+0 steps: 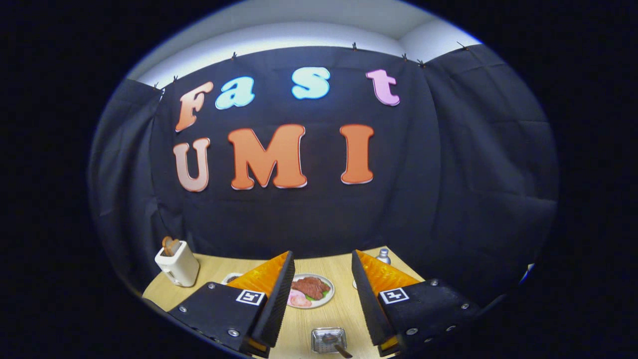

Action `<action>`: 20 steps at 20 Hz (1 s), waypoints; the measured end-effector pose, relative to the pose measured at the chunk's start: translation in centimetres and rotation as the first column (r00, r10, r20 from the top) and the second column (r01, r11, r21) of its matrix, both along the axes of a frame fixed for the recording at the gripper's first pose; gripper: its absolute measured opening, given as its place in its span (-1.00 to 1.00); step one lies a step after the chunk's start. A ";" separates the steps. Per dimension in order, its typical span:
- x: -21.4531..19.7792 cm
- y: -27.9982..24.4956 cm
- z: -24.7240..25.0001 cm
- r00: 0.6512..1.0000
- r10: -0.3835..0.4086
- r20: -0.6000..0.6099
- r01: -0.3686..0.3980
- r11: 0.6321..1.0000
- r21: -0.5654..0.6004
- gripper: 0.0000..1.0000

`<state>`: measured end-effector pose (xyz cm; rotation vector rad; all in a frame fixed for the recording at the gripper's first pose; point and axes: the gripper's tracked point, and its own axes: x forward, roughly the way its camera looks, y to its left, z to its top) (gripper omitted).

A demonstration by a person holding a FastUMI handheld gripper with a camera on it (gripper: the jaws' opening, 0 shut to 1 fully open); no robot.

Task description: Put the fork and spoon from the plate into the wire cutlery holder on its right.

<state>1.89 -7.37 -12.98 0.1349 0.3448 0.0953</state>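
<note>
My gripper [321, 255] is open and held high above a wooden table [344, 309], with nothing between its fingers. A white plate [328, 294] lies on the table between the fingers, partly hidden behind the left finger. It carries brown meat, a pink slice and some green. Nearer to me, between the bases of the fingers, stands the square wire cutlery holder [329, 340], seen from above. A dark-handled utensil [341, 350] leans out of it toward the right finger; I cannot tell whether it is a fork or a spoon.
A white toaster [177, 263] with toast in its slot stands at the table's far left. A small dish [230, 277] peeks out beside the left finger. A small silver-capped shaker [383, 256] stands by the right fingertip, close to the black cloth wall.
</note>
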 end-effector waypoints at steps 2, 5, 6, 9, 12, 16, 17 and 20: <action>0.3 0.2 2.8 0.996 0.002 0.085 -0.002 1.000 -0.004 0.49; 0.8 1.2 6.4 0.981 -0.001 0.196 0.005 1.000 -0.018 0.61; 1.0 1.6 7.2 0.976 -0.003 0.217 0.006 1.000 -0.014 0.65; 0.2 3.6 7.6 0.974 0.016 0.225 -0.018 1.000 0.006 0.73; -0.5 7.0 7.2 0.975 0.065 0.212 -0.073 0.997 0.031 0.80; -2.0 14.1 4.9 0.974 0.172 0.145 -0.181 0.982 0.047 0.80; -2.7 15.9 4.1 0.971 0.201 0.128 -0.209 0.977 0.053 0.80; -4.1 21.2 2.4 0.957 0.277 0.088 -0.283 0.957 0.065 0.80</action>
